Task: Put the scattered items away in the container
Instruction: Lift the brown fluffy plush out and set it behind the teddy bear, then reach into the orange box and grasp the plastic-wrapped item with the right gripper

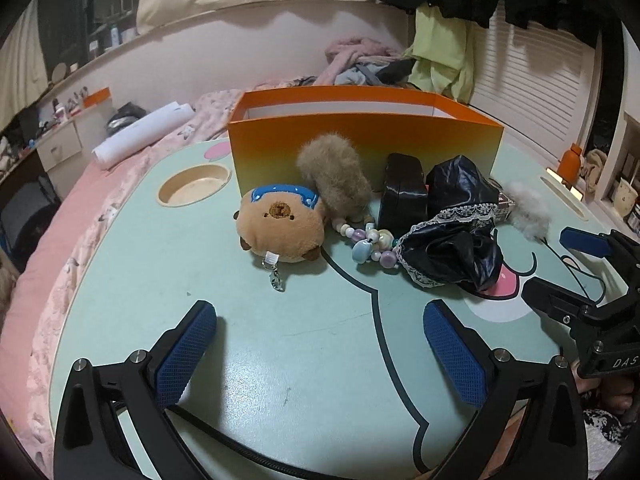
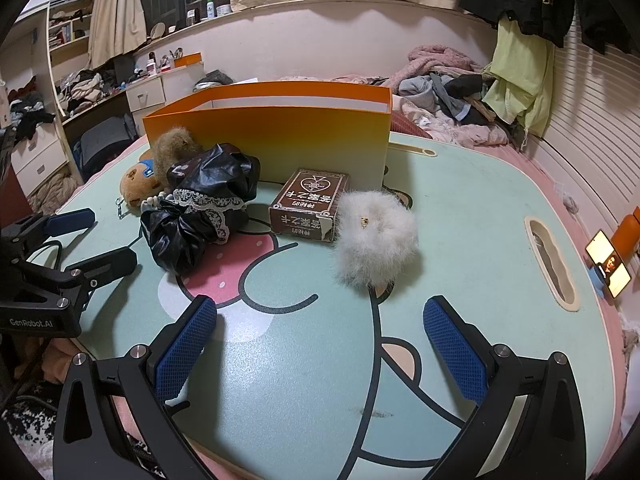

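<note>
Nothing appears tidied yet: the orange box [image 2: 276, 136] stands open-topped toward the far edge of the lap table [image 2: 472, 208], and what shows of its white inner wall has nothing against it, though its floor is hidden from both views. Every loose item lies on the table outside it.

Against the box's near wall sit a brown fur pompom [image 1: 334, 178] and a dark glossy case [image 1: 402, 192]. Just in front of them lie a capybara plush [image 1: 280, 224] with a metal clasp, a string of pastel beads [image 1: 370, 242], and a crumpled black lace-trimmed pouch [image 2: 200, 212]. A brown card box [image 2: 310, 206] lies flat near the container's right corner, and a white fluffy pompom [image 2: 374, 238] touches its near corner.

The left gripper [image 1: 320, 348] hovers over the near part of the table with its jaws spread wide and nothing between them. The right gripper [image 2: 320, 348] is likewise wide open and empty, facing the white pompom and the card box.

The near half of the table is bare, giving both tools free room to approach. The items crowd close together along the box wall, so the plush, beads and pouch likely need picking singly. A round cup recess [image 1: 195, 189] lies near the left edge and a slot [image 2: 551, 262] near the right edge.
</note>
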